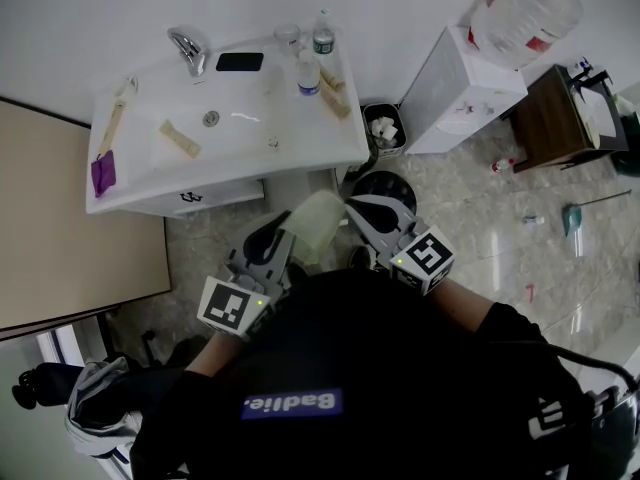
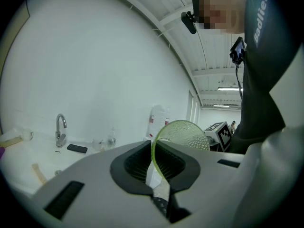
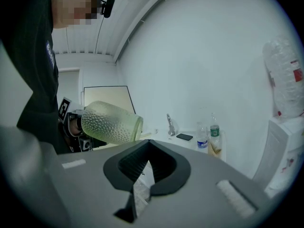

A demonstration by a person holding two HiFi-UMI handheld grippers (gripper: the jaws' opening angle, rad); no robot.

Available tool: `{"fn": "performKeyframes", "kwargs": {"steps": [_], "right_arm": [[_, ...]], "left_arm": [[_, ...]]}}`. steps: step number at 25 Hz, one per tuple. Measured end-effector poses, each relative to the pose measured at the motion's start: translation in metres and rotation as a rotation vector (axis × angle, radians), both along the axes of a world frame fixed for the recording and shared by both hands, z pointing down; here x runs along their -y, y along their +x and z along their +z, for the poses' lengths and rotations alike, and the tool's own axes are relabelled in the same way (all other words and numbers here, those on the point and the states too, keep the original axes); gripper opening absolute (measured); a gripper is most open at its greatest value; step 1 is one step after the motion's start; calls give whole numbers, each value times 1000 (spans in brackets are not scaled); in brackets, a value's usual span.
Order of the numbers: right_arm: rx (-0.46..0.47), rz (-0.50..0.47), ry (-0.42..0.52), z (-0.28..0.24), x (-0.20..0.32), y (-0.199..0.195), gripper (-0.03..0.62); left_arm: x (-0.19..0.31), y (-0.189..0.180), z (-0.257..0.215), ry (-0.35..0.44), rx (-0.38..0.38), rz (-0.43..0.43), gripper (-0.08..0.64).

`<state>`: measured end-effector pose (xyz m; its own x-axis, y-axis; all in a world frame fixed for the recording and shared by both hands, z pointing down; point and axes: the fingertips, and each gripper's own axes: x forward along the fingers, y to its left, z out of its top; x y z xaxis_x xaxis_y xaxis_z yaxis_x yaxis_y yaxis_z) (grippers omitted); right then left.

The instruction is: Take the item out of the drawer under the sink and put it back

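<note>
Already out: your left gripper (image 2: 153, 151) clamps the green dimpled glass cup (image 2: 183, 134) by its rim. Right gripper (image 3: 147, 148) clenched, empty. Return to drawer (image 1: 190, 200) under sink (image 1: 300, 158) remains.

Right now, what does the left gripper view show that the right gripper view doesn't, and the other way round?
Only the left gripper view: the left gripper close up, its jaws closed on the rim of the green cup.

Only the right gripper view: the right gripper, jaws together with nothing between them, and the cup's whole dimpled side, held on its side.

Both: the cup, the faucet and the phone beside it.
</note>
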<state>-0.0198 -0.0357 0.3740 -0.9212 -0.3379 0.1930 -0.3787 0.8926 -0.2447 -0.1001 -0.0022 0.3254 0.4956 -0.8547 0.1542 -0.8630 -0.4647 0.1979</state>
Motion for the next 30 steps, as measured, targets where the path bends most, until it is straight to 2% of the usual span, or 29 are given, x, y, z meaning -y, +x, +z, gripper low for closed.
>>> {"fn": "performKeyframes", "kwargs": {"steps": [5, 10, 19, 24, 30], "right_arm": [[-15, -10, 10, -2, 0, -2, -5], [-18, -26, 10, -2, -4, -3, -5], [-21, -23, 3, 2, -6, -6, -5], [-36, -20, -8, 8, -6, -4, -5], [-49, 14, -51, 17, -3, 6, -5]], "left_arm": [[-2, -2, -1, 11, -3, 1, 23], [-4, -6, -2, 20, -37, -16, 23], [-3, -10, 8, 7, -18, -17, 23], [6, -19, 36, -47, 8, -41, 23], [21, -27, 98, -105, 94, -42, 23]]}}
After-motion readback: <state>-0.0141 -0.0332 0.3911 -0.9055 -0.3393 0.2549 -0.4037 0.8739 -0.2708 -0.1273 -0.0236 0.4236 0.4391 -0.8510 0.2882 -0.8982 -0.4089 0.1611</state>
